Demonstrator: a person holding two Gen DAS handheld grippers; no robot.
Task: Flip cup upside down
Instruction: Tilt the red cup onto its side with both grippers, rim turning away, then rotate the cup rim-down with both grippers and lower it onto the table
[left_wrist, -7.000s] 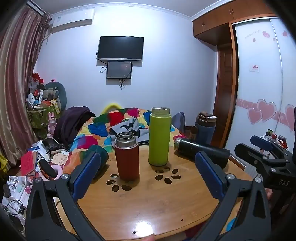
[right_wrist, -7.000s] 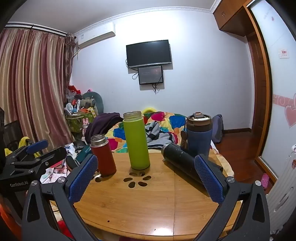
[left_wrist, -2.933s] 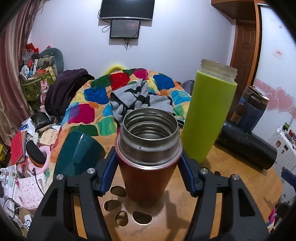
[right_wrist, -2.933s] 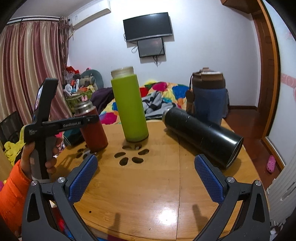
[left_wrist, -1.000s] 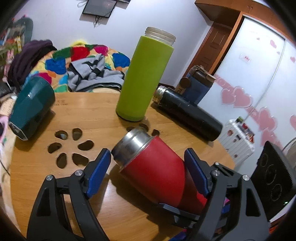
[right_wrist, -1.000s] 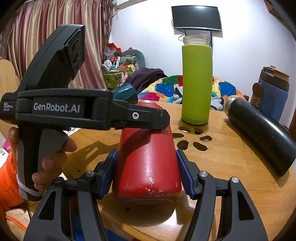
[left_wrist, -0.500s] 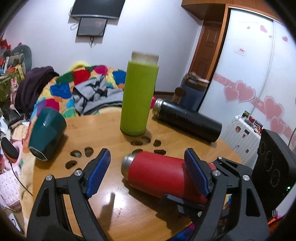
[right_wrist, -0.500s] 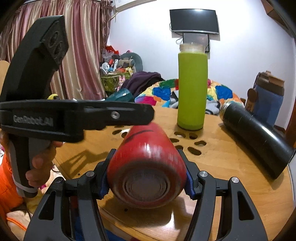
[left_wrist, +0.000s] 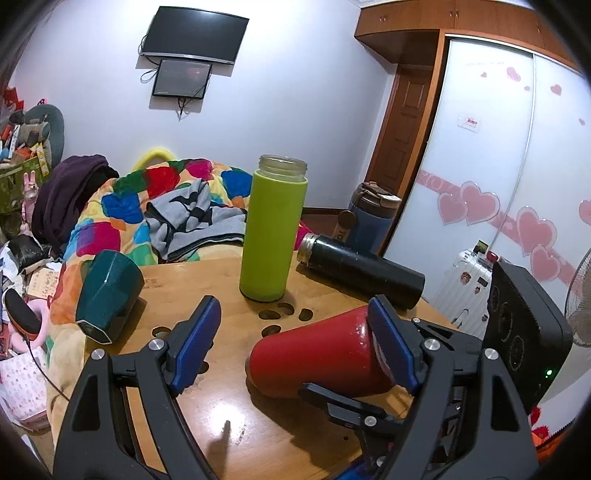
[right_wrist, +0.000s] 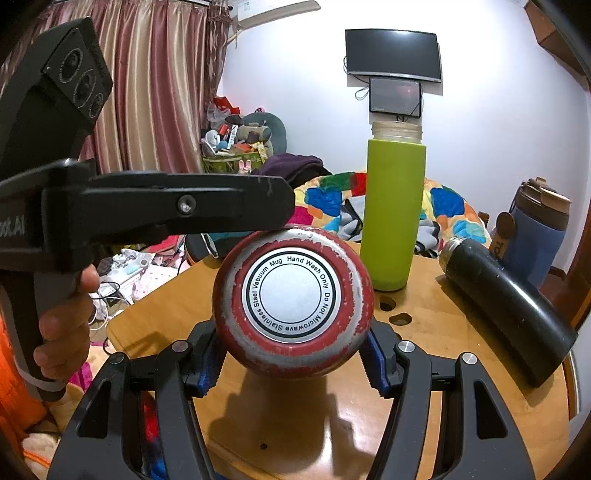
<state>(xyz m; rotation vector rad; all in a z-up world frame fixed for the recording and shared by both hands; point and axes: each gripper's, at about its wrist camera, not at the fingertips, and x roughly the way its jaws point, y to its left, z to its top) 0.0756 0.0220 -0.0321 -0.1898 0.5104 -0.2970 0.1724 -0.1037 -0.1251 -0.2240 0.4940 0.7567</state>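
The red steel vacuum cup (right_wrist: 293, 301) is held tilted well past level, its worn base with a round label facing my right wrist camera and its mouth pointing down toward the table. My right gripper (right_wrist: 291, 354) is shut on the cup's body. In the left wrist view the cup (left_wrist: 314, 360) leans mouth-down at the lower left, and its mouth seems to touch or nearly touch the wooden table (left_wrist: 229, 402). My left gripper (left_wrist: 295, 339) is open, its right pad in front of the cup and its left pad well apart from it.
A tall green bottle (left_wrist: 273, 232) stands behind the paw-shaped cutouts. A black flask (left_wrist: 360, 271) lies on its side at the right, with a blue lidded tumbler (left_wrist: 371, 218) behind it. A teal cup (left_wrist: 107, 291) lies at the table's left edge.
The left gripper let go of the cup and opened. The right gripper keeps hold and has turned the cup from lying level to mouth-down.
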